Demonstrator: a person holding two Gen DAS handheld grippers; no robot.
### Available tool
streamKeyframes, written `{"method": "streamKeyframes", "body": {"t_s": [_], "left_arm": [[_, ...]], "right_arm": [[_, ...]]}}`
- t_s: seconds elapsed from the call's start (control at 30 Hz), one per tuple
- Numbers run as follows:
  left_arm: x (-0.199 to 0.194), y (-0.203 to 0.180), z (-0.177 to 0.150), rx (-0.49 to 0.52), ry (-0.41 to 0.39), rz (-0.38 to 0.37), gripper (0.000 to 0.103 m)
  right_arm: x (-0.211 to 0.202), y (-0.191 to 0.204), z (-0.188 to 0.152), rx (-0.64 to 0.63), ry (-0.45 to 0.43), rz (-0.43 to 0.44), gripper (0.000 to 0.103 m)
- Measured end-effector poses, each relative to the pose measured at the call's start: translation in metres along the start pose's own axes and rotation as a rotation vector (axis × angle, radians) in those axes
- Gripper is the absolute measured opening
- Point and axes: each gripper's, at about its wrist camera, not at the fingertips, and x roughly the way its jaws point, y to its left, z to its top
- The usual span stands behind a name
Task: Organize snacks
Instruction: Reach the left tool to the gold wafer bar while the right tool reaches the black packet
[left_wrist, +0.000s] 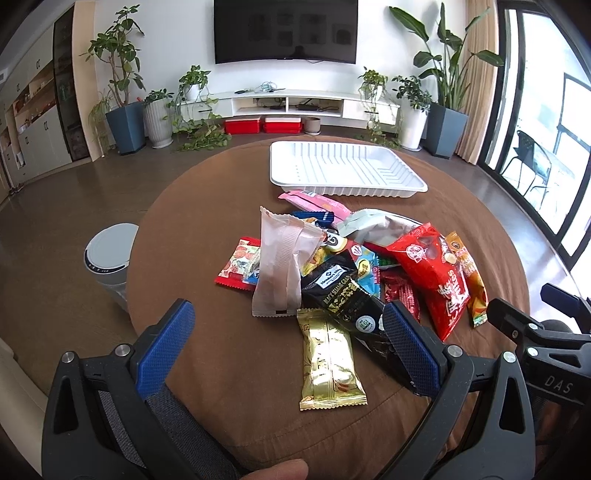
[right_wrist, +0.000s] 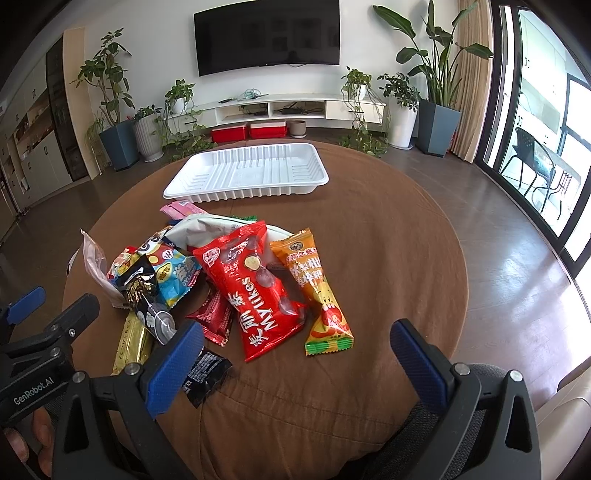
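A pile of snack packets lies on a round brown table (left_wrist: 221, 369). It includes a gold bar packet (left_wrist: 328, 362), a white pouch (left_wrist: 280, 266), a black packet (left_wrist: 343, 295), a red Mylikes bag (right_wrist: 255, 288) and an orange packet (right_wrist: 317, 291). An empty white plastic tray (left_wrist: 345, 170) sits behind the pile; it also shows in the right wrist view (right_wrist: 247, 173). My left gripper (left_wrist: 291, 332) is open and empty, low over the gold packet. My right gripper (right_wrist: 295, 350) is open and empty, just in front of the red bag.
A grey round bin (left_wrist: 109, 254) stands on the floor left of the table. Potted plants (left_wrist: 125, 125), a TV console (left_wrist: 314, 101) and red boxes (left_wrist: 262, 125) line the far wall. Glass doors (right_wrist: 546, 147) are on the right.
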Motion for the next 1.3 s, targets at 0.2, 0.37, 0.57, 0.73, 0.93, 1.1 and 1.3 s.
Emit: {"method": "streamKeyframes", "body": {"t_s": [0.2,0.37,0.57,0.73,0.93,1.1,1.3], "left_arm": [[0.004,0.004,-0.008,0.039,-0.001,-0.271,0.103],[0.018,0.007,-0.028,0.017,0.147,-0.212,0.103],[0.032,0.023,-0.037,-0.081,0.227,-0.210,0.103],[0.037,0.010,-0.039,-0.050,0.254,-0.294,0.103],[0.041,0.003,-0.032,-0.021,0.279,-0.306,0.101],[0.047,-0.004,-0.029,0.032,0.288,-0.251,0.074],[0.067,-0.010,-0.022,0.079,0.333,-0.176,0.062]], "right_arm": [[-0.003,-0.008,-0.006,0.024,-0.030,0.036,0.103],[-0.013,-0.011,-0.007,0.033,-0.097,0.090,0.103],[-0.016,-0.012,0.000,0.003,-0.065,0.155,0.101],[-0.012,-0.014,0.001,-0.003,-0.012,0.181,0.100],[-0.011,-0.012,0.001,-0.027,-0.001,0.216,0.100],[-0.003,-0.015,0.001,-0.005,0.019,0.247,0.095],[0.002,-0.009,-0.001,-0.038,0.025,0.249,0.087]]}}
